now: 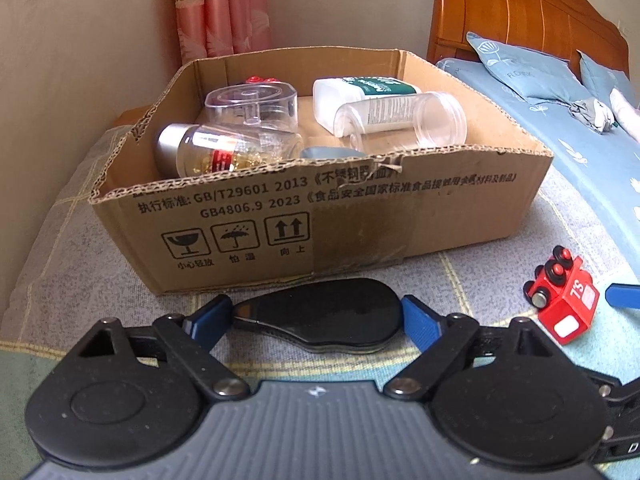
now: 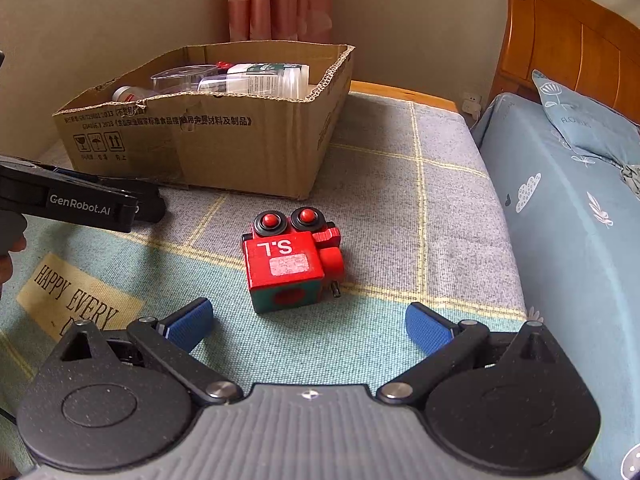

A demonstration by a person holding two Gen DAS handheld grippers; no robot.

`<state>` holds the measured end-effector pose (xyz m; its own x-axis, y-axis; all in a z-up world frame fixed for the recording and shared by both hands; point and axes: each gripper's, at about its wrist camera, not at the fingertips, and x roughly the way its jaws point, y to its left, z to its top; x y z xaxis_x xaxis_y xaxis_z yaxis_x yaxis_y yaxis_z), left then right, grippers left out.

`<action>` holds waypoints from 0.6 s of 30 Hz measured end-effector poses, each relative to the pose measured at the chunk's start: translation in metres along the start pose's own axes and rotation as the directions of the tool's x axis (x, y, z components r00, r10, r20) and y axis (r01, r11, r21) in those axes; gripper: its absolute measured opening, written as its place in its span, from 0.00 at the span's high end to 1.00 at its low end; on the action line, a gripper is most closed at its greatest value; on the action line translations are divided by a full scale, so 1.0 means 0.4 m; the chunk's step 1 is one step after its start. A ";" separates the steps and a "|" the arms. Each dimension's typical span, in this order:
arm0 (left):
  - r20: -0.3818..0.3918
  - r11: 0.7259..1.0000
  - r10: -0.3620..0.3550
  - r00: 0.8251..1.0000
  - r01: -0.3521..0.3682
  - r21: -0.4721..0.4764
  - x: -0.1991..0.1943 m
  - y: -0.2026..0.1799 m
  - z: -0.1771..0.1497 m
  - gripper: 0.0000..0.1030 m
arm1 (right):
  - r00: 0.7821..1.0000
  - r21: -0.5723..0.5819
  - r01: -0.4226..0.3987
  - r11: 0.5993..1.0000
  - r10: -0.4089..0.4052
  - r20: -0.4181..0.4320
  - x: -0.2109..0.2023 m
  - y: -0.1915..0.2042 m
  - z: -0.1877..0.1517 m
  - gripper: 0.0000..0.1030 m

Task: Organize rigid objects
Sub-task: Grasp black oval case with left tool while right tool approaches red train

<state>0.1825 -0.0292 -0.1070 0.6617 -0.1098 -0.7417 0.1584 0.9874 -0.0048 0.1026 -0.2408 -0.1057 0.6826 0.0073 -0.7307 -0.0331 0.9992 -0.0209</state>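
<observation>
A flat black oval object lies on the checked blanket just in front of the cardboard box. My left gripper is shut on it, one blue pad against each end. The box holds clear jars, a white bottle with a green label and a silver-capped bottle of gold capsules. A red toy train lies on its side ahead of my right gripper, which stands open and apart from it. The same toy shows at the right of the left wrist view.
The box sits at the back left of the blanket, near a beige wall and a pink curtain. A bed with a blue sheet, a pillow and a wooden headboard borders the right side.
</observation>
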 end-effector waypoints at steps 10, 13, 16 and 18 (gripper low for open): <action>-0.039 1.000 -0.015 0.999 0.015 0.010 -0.073 0.079 -0.070 0.13 | 0.999 -0.042 -0.040 0.998 0.039 -0.029 0.019 -0.003 0.026 0.00; -0.031 1.000 -0.020 0.999 0.021 0.014 -0.079 0.085 -0.076 0.13 | 0.997 -0.076 -0.072 0.995 0.070 -0.035 0.038 -0.003 0.047 0.00; -0.026 1.000 -0.023 0.999 0.023 0.017 -0.077 0.087 -0.075 0.13 | 0.994 -0.109 -0.104 0.989 0.100 -0.039 0.057 0.005 0.068 0.00; -0.023 0.999 -0.026 0.999 0.026 0.020 -0.078 0.088 -0.075 0.13 | 0.993 -0.121 -0.115 0.986 0.109 -0.052 0.063 0.014 0.079 0.00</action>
<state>0.1454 0.0126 -0.1042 0.6403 -0.1325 -0.7566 0.1902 0.9817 -0.0109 0.1426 -0.2339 -0.1028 0.6362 0.1142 -0.7630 -0.1995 0.9797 -0.0197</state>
